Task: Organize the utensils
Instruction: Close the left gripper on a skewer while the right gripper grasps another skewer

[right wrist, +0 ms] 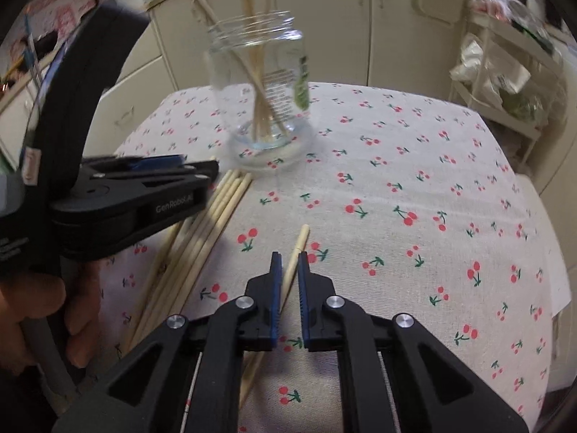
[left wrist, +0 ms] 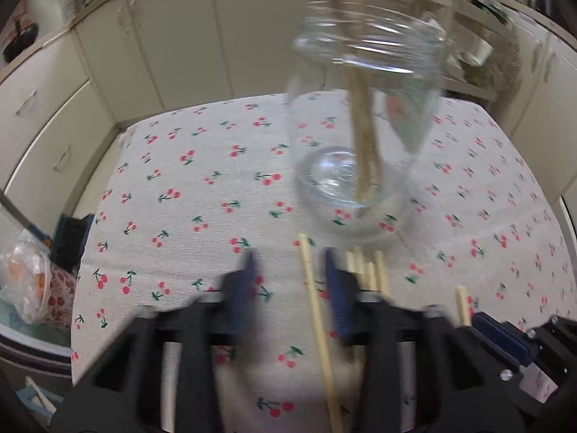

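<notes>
Right tool (right wrist: pixel 288 265) slightly parted around single chopstick (right wrist: pixel 296 252), left tool (left wrist: pixel 290 263) open, empty, near jar (left wrist: pixel 360 126)

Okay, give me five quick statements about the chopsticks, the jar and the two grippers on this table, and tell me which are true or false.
1. The glass jar already holds several chopsticks. True.
2. The jar lies on its side. False: it stands upright on the cherry-print tablecloth.
3. The right gripper has a single chopstick between its fingers. True, with small gaps showing, so it is not clamped.
4. The left gripper is shut tight. False: its fingers stand apart, with one loose chopstick between them.
5. All chopsticks are in the jar. False: a bundle of chopsticks lies on the cloth beside the left gripper.
</notes>
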